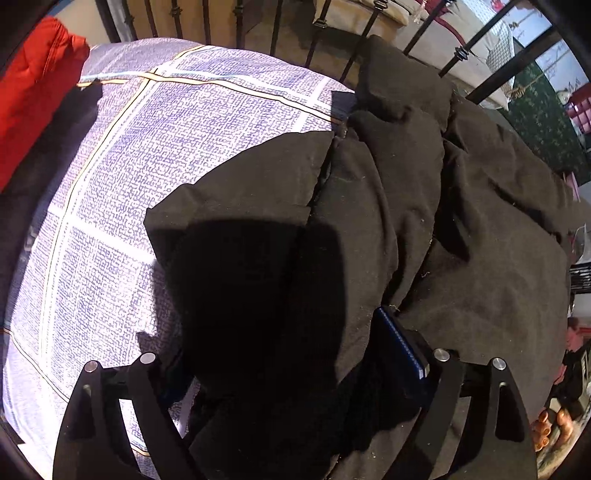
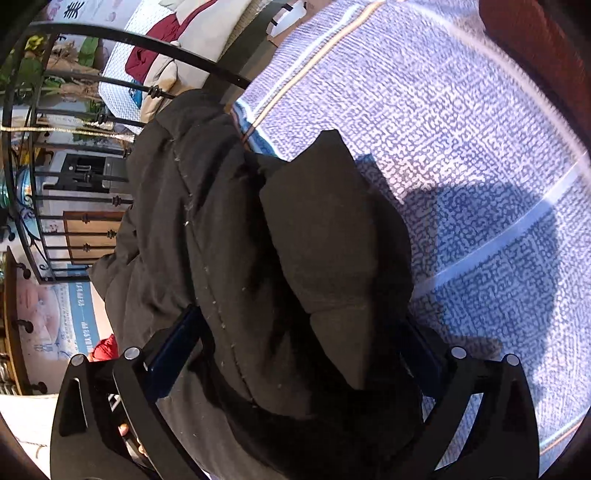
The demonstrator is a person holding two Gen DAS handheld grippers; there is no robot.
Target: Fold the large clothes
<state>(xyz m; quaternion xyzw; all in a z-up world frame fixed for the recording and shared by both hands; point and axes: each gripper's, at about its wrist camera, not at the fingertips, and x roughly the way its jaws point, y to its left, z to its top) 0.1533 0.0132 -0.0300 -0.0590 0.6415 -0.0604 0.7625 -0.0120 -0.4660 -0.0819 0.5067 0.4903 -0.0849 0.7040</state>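
A large black padded garment (image 1: 424,221) lies bunched on a blue-and-white patterned bed sheet (image 1: 166,147). In the left wrist view, my left gripper (image 1: 295,350) has its jaws spread wide with a fold of the black garment between the blue pads (image 1: 402,347). In the right wrist view, the same black garment (image 2: 258,240) fills the space between my right gripper's (image 2: 295,350) wide-set fingers (image 2: 173,347). The sheet (image 2: 461,147) lies to the right. The cloth hides the pad faces, so whether either gripper pinches it is unclear.
A red cloth (image 1: 33,92) lies at the bed's far left corner. A black iron bed rail (image 1: 332,33) runs behind the garment and shows in the right wrist view (image 2: 110,122). Furniture and a white quilt (image 2: 125,74) stand beyond it.
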